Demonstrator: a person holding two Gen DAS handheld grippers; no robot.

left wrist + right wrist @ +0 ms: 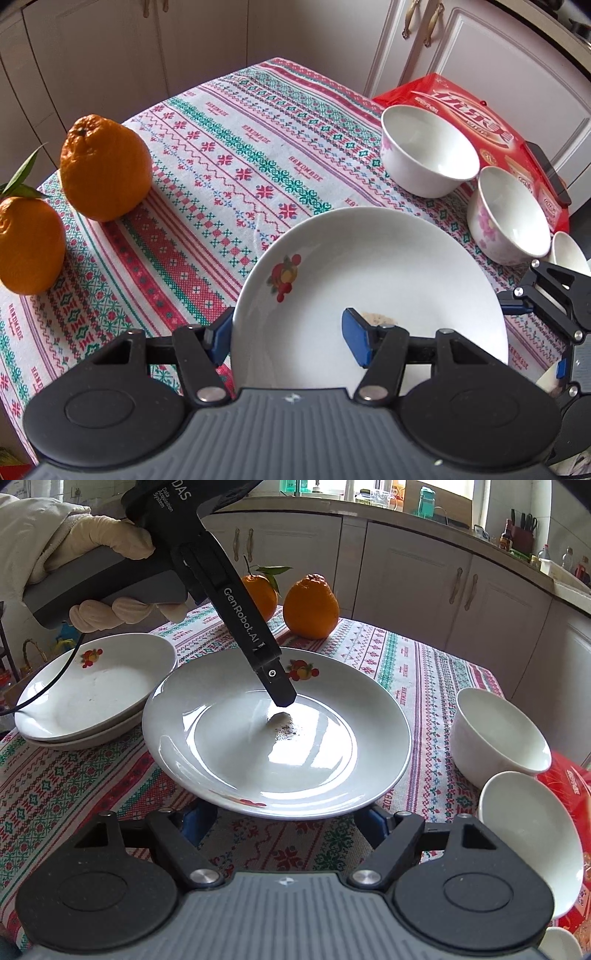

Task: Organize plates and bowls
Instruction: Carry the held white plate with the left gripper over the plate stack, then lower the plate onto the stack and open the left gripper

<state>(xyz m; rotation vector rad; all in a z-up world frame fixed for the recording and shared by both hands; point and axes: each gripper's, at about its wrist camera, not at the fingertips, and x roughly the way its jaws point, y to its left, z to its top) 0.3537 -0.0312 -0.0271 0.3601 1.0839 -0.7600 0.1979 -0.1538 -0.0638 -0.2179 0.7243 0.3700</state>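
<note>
While the left gripper (291, 341) is clenched on the near-left rim of the white plate (369, 280), one blue pad under the rim and the other inside the dish, the plate hangs tilted above the patterned tablecloth (207, 173); the right gripper (286, 821) sits low beneath the plate's near edge in its own view, its blue pads mostly hidden under the rim, so I cannot tell whether they press on anything or merely stand apart; seen from the right wrist, the gloved hand (110, 565) steers the left tool's finger down into the dish beside a dark smear of crumbs (284, 727). Just left of the lifted plate two more plates (92, 690) already lie stacked, which suggests the plate pile is begun and this one is probably bound for it; the two bowls (428, 151) (509, 218) stand side by side on the right, not yet nested, with a smaller white piece (570, 254) near them, so that half of the job looks undone. For room: the stack sits close to the table's left edge, so a landing wants care; the two oranges (103, 170) (29, 243) hold the far-left corner; the red packet (469, 114) crowds the bowls; the cloth's middle lies open.
</note>
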